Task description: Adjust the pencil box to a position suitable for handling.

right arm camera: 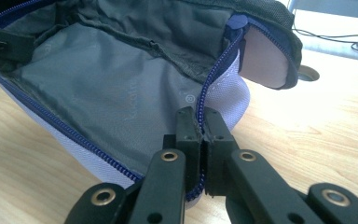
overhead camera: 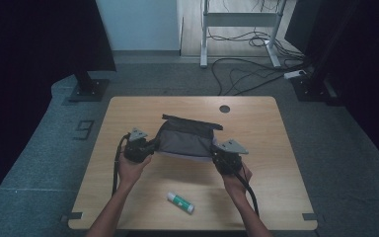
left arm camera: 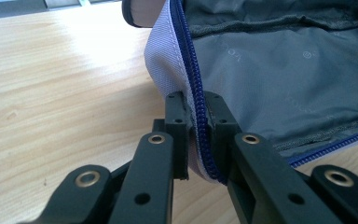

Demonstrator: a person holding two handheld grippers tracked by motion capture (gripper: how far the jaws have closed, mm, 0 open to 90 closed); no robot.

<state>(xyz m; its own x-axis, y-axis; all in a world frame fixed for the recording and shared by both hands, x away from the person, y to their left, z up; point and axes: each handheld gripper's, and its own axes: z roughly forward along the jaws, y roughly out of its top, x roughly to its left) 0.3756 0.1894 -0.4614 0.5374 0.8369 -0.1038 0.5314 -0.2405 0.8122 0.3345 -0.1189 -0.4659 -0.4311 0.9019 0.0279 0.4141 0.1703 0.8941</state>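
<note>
A grey fabric pouch (overhead camera: 186, 139) with a blue zipper lies unzipped in the middle of the wooden table (overhead camera: 128, 111), its grey lining showing. My left gripper (overhead camera: 150, 146) is shut on the pouch's left rim; in the left gripper view (left arm camera: 196, 114) the jaws pinch the pale edge and zipper (left arm camera: 200, 121). At the opposite end my right gripper (overhead camera: 216, 154) is shut on the right rim, its jaws (right arm camera: 200, 122) clamping the zipper edge of the pouch (right arm camera: 121, 84). The mouth is held spread between both grippers.
A white glue stick with a green label (overhead camera: 180, 202) lies near the front edge between the person's forearms. A round cable hole (overhead camera: 224, 109) sits at the back of the table. Cables and a metal frame (overhead camera: 237, 19) are on the floor beyond.
</note>
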